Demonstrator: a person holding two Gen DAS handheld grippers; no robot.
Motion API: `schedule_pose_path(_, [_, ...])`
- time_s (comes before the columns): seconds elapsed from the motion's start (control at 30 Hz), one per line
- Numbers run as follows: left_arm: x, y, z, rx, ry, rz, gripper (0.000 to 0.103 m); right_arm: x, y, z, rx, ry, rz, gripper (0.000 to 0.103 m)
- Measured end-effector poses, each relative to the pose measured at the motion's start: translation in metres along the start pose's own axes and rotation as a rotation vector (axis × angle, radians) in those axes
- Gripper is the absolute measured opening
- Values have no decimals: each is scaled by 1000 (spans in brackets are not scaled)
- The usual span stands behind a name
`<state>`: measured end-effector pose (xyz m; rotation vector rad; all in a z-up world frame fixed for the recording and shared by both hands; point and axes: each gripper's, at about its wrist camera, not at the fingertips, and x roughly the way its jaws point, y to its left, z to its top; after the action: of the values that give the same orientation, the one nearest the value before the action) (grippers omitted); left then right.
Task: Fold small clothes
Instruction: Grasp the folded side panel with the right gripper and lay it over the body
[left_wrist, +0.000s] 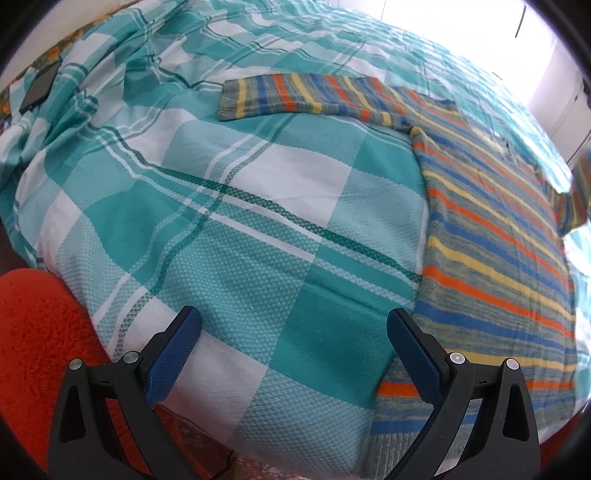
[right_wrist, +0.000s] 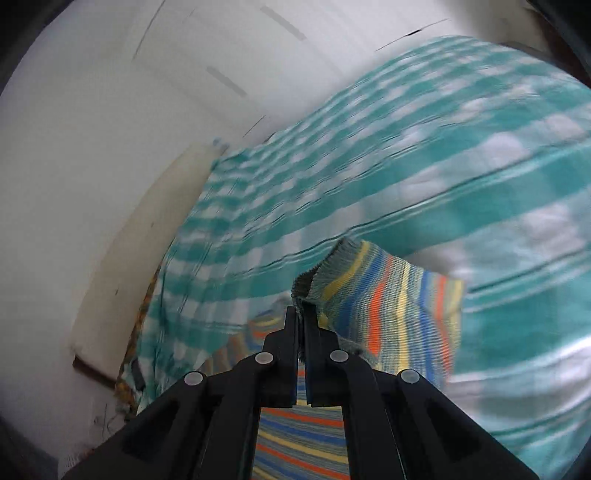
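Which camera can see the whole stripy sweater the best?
The left wrist view. There the stripy sweater lies spread on the checked bedcover, one sleeve stretched out flat. The right wrist view shows only a blurry sleeve cuff pinched in the right gripper, plus a strip of sweater below.

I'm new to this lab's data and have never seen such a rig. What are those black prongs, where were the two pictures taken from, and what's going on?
The prongs are two-finger grippers, one held in each of a person's hands, each with a camera looking along its fingers. The left gripper, blue-padded, is open and empty above a bed covered in a teal-and-white checked bedspread. On it lies a striped knitted sweater in grey, blue, orange and yellow, one sleeve stretched out. A dark phone-like slab lies at the far left. The right gripper is shut on the sweater's other sleeve cuff, lifted; that view is motion-blurred.
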<state>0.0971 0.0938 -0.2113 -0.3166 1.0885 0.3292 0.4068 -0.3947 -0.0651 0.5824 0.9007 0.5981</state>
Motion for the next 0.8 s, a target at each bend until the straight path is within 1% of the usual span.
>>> schedule_pose_path(0.1, [0,6,1,-18,7,-21,101,64,45,-11,-57,71,11,3])
schedule_pose_path(0.13, [0,7,1,-21,9,-26,101,83,54,-16,-67,93,15,6])
schedule_pose_path(0.17, [0,7,1,-23,10,-29,101,103,59,-19,-62,127,22,12])
schedule_pose_path(0.2, [0,7,1,-24,10,-31,101,123,60,-23,-50,171,16,34])
schedule_pose_path(0.23, [0,7,1,-22,10,-32,101,136,56,-26,-41,192,-1,55])
schedule_pose_path(0.27, [0,6,1,-21,11,-32,101,141,54,-28,-38,188,-15,55])
schedule_pose_path(0.33, [0,5,1,-19,12,-32,101,138,39,-26,-26,164,-26,55])
schedule_pose_path(0.37, [1,4,1,-17,15,-29,101,134,26,-26,-5,156,-55,53])
schedule_pose_path(0.4, [3,3,1,-13,18,-23,101,129,17,-25,-3,159,-100,49])
schedule_pose_path(0.47, [6,0,1,-5,23,-13,101,125,1,-27,-76,198,-271,44])
schedule_pose_path(0.5, [7,-1,1,-1,24,-8,101,128,-3,-28,-119,232,-348,38])
schedule_pose_path(0.53, [8,-2,1,4,24,-1,101,130,-10,-34,-162,270,-422,33])
schedule_pose_path(0.57, [8,-3,1,7,24,5,101,132,-19,-40,-193,302,-469,32])
schedule_pose_path(0.6, [9,-5,1,12,24,13,101,133,-28,-48,-215,322,-499,31])
schedule_pose_path(0.63, [10,-5,0,15,24,17,101,134,-33,-54,-236,331,-499,25])
schedule_pose_path(0.67, [10,-6,1,19,25,23,101,136,-38,-62,-260,341,-464,21])
schedule_pose_path(0.7, [10,-7,0,25,24,28,101,141,-46,-73,-284,368,-435,13])
schedule_pose_path(0.73, [10,-7,0,27,23,30,101,147,-55,-82,-311,403,-484,5])
schedule_pose_path(0.77, [8,-8,-1,33,17,31,101,152,-72,-91,-333,452,-593,0])
schedule_pose_path(0.8, [7,-7,-1,36,14,31,101,148,-87,-92,-311,449,-618,0])
